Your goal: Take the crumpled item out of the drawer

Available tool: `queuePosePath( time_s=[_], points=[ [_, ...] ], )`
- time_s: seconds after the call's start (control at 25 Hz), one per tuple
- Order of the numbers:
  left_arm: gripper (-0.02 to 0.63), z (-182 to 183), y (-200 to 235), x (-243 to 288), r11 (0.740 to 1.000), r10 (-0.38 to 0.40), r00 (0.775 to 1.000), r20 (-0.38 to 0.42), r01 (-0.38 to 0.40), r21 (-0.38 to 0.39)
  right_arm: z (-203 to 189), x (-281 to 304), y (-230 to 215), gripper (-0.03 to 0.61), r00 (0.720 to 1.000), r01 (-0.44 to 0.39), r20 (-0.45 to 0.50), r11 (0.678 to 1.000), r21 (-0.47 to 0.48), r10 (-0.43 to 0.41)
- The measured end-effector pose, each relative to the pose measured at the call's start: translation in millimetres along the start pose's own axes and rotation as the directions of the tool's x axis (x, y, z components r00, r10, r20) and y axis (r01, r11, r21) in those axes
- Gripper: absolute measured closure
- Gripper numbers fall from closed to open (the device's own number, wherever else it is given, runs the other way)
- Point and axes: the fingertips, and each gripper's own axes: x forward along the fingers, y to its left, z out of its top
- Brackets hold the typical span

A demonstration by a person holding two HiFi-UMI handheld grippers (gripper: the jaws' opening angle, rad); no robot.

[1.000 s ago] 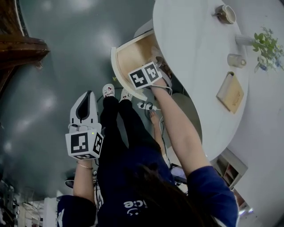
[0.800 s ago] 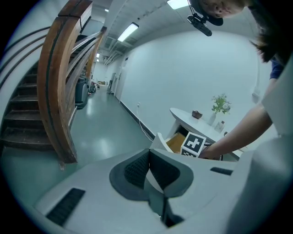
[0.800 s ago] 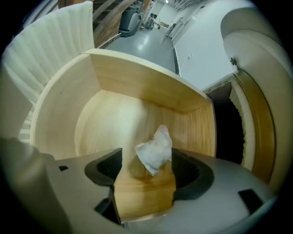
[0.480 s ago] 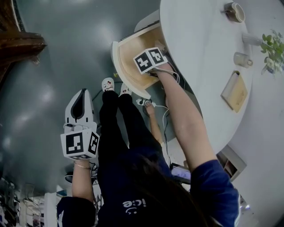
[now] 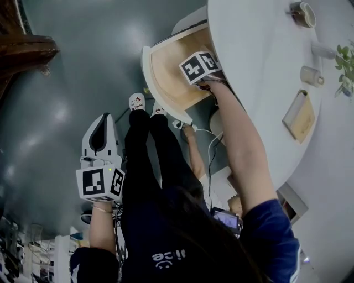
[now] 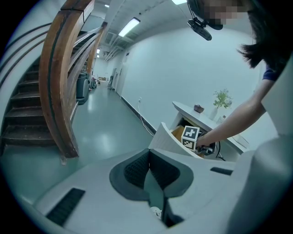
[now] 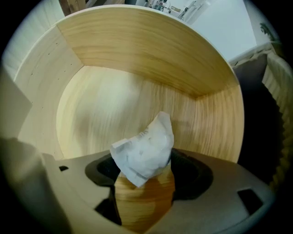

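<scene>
A white crumpled paper [image 7: 144,151] lies on the wooden floor of the open curved drawer [image 7: 137,91], between the jaws of my right gripper [image 7: 145,176]. Those jaws stand wide and are closing on it; the pads do not visibly press it. In the head view the right gripper's marker cube [image 5: 200,66] sits inside the drawer [image 5: 166,69], hiding the paper. My left gripper [image 5: 104,124] hangs low at the left over the grey floor, shut and empty, with its pads [image 6: 158,171] meeting.
The drawer juts from under a white round table [image 5: 265,72] carrying a cup [image 5: 303,14], a mug [image 5: 312,76], a book [image 5: 300,116] and a plant [image 5: 345,66]. Cables [image 5: 207,132] lie below the drawer. A wooden staircase [image 6: 64,77] stands far left.
My right gripper has reached from the drawer's front edge further into the drawer. The left gripper has stayed low at the left.
</scene>
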Motion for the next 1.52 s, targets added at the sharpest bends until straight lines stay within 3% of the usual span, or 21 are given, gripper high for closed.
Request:
queuePosePath(
  time_s=[0.2,0.48,0.8,1.12,1.24,1.52],
  points=[
    [0.609,-2,-2,1,1.0,-0.003,1.0,0.003,0.003,-0.011,1,0,11,0.322,0.999,-0.053,-0.001,0.998,-0.029,0.053],
    [0.61,-2,2,-1,1.0,0.003,1.0,0.009,-0.003,-0.012,6,-5,18,0.428,0.999,0.014,0.032,0.995,-0.096,-0.011],
    [0.609,8,1,-3,1.0,0.012,0.999,0.03,-0.012,0.01,16,-29,34,0.446,0.992,0.044,0.119,0.992,-0.121,-0.03],
    [0.609,38,-21,-5,0.999,-0.007,0.997,0.079,0.004,0.046,17,-67,41,0.446,0.978,-0.003,0.205,0.996,-0.091,0.022],
    [0.61,48,-30,-10,0.998,-0.011,0.996,0.092,0.006,0.056,17,-86,49,0.446,0.964,-0.059,0.255,0.997,-0.05,0.07],
    [0.609,74,-50,-23,0.995,-0.032,0.991,0.13,0.02,0.094,14,-116,69,0.449,0.944,-0.084,0.311,0.992,-0.089,0.108]
  ],
)
